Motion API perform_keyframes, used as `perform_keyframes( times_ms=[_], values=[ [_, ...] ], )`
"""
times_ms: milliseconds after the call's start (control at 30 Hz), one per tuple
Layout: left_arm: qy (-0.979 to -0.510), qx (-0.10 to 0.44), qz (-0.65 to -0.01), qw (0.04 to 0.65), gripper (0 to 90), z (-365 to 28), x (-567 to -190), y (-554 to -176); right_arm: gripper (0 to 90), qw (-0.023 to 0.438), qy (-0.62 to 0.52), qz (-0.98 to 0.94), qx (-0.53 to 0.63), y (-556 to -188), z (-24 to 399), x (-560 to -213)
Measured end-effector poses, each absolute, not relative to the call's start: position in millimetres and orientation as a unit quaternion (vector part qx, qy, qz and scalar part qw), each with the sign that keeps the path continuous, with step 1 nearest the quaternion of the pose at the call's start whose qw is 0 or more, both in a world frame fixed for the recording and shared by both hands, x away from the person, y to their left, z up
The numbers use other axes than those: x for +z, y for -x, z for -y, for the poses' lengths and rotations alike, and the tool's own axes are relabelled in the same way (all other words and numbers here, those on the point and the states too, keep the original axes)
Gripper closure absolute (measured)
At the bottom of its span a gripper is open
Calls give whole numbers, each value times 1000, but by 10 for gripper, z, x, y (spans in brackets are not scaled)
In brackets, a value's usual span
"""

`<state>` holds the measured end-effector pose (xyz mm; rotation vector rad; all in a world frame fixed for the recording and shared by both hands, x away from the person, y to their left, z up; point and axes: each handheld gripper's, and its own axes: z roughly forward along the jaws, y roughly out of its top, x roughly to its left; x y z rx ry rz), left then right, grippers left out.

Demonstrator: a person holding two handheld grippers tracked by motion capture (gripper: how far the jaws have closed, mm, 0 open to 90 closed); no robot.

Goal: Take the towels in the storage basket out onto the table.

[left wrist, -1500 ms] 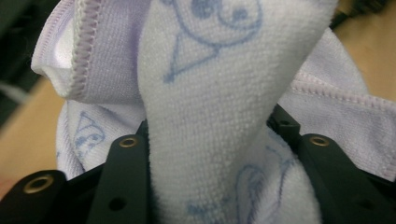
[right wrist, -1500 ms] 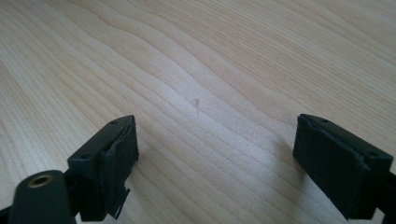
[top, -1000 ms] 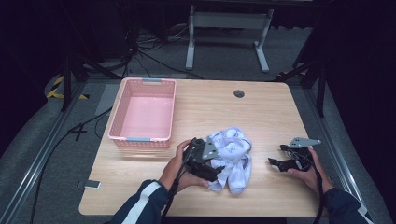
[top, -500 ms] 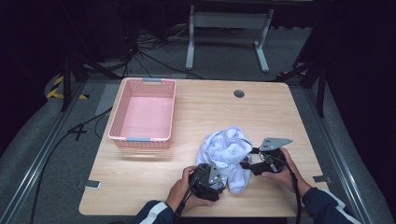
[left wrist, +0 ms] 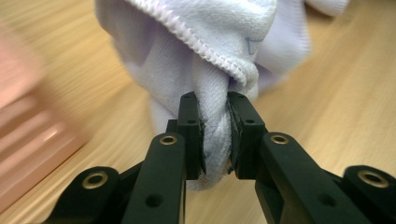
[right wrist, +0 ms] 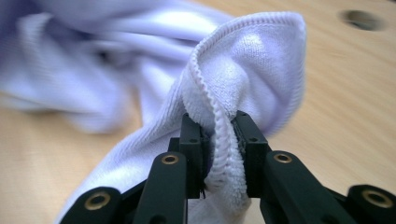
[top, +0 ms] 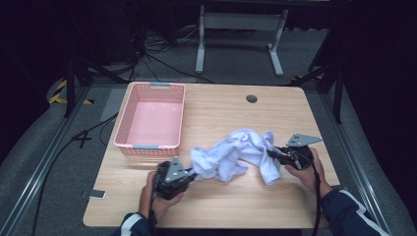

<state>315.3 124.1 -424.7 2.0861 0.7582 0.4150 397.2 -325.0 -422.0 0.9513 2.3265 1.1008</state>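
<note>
A pale wooden table with rounded corners carries everything. Toward its far left corner sits a pink plastic basket, slatted walls, long side running along the left edge. A small dark round hole (a cable port, by the look of it) lies near the middle of the far edge. A white towel lies crumpled across the near half, stretched from near the middle of the table toward the right edge, its body resting on the wood.
</note>
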Motion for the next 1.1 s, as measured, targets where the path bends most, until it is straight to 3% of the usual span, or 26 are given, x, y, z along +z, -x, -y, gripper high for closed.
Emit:
perform_keyframes(
  times_ms=[267, 400, 433, 467, 500, 600, 667, 700, 800, 900, 1067, 1100],
  values=[
    [-815, 153, -367, 421, 757, -1765, -4310, -3049, 781, 218, -405, -802, 380, -4106, 3751, -4145],
    [-830, 161, -352, 402, 703, -1749, -4360, -3057, 677, 234, -405, -805, 365, -4144, 3786, -4166],
    [-827, 159, -357, 404, 703, -1721, -4368, -3051, 603, 234, -408, -803, 367, -4152, 3778, -4173],
    [-828, 162, -358, 400, 655, -1715, -4360, -3050, 527, 238, -403, -808, 358, -4161, 3767, -4178],
    [-817, 171, -374, 403, 508, -1698, -4333, -3034, 447, 264, -405, -804, 346, -4148, 3749, -4154],
    [-812, 193, -367, 410, 414, -1658, -4256, -2963, 405, 303, -404, -787, 355, -4105, 3733, -4068],
    [-807, 188, -369, 420, 376, -1630, -4243, -2935, 382, 297, -400, -783, 372, -4082, 3695, -4002],
    [-814, 208, -346, 418, 366, -1507, -4174, -2843, 382, 299, -395, -779, 384, -4058, 3638, -3956],
    [-821, 204, -310, 433, 357, -1326, -4131, -2768, 388, 307, -370, -786, 389, -4024, 3498, -3909],
    [-852, 160, -249, 432, 349, -827, -4165, -2719, 394, 268, -319, -818, 395, -4045, 3148, -3985],
    [-866, 140, -239, 416, 309, -452, -4319, -2788, 371, 231, -280, -855, 371, -4108, 2882, -4154],
    [-870, 141, -244, 404, 310, -351, -4379, -2866, 319, 220, -283, -863, 355, -4179, 2813, -4227]
  ],
)
